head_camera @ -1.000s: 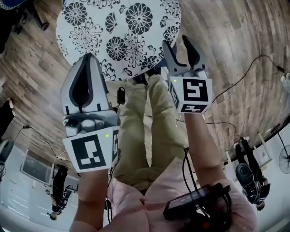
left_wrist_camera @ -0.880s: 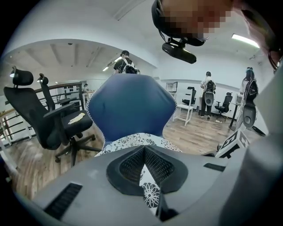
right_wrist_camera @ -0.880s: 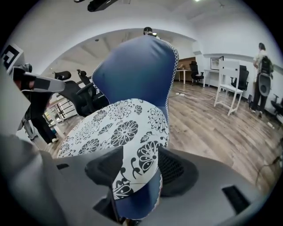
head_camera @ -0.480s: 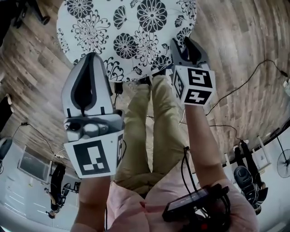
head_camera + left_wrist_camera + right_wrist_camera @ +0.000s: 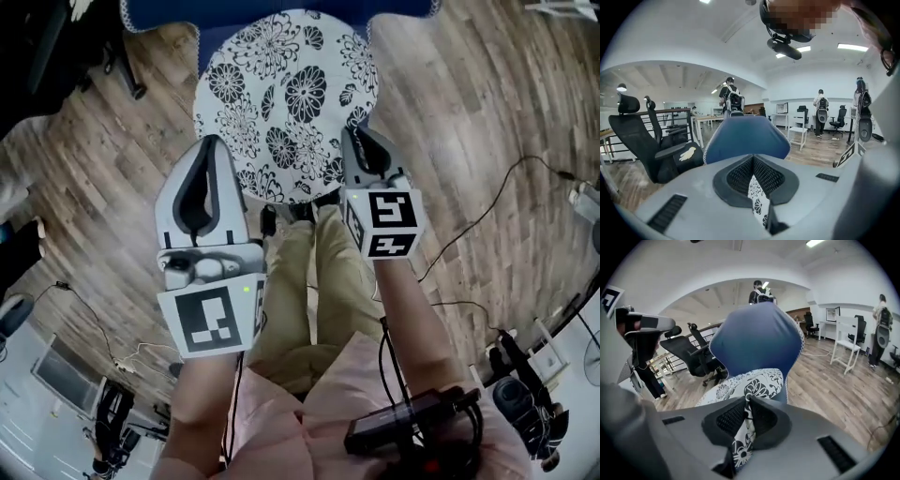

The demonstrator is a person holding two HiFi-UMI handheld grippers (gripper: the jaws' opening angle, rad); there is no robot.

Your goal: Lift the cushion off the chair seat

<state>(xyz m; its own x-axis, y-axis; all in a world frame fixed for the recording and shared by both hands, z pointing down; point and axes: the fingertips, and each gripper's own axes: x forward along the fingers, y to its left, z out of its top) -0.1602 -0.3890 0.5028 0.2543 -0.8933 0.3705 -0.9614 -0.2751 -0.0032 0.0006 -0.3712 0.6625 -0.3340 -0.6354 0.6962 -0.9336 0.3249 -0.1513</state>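
Note:
A round white cushion (image 5: 291, 94) with black flower print hangs over the wooden floor in front of a blue chair (image 5: 272, 14). My left gripper (image 5: 211, 155) is shut on the cushion's near left edge. My right gripper (image 5: 361, 141) is shut on its near right edge. In the left gripper view a strip of printed cushion (image 5: 758, 201) shows between the closed pads, with the blue chair back (image 5: 745, 138) beyond. In the right gripper view the cushion (image 5: 752, 383) spreads out from the clamped pads toward the chair back (image 5: 757, 338).
Black office chairs (image 5: 651, 150) stand to the left, and more of them (image 5: 693, 357) are farther back. Cables (image 5: 506, 178) trail over the wood floor on the right. A white stool (image 5: 846, 345) and several standing people are in the background. A dark device (image 5: 412, 422) hangs at the person's waist.
The cushion now looks smaller and farther off in the head view, and the blue chair has come into sight above it. Both grippers have kept their hold on its edge.

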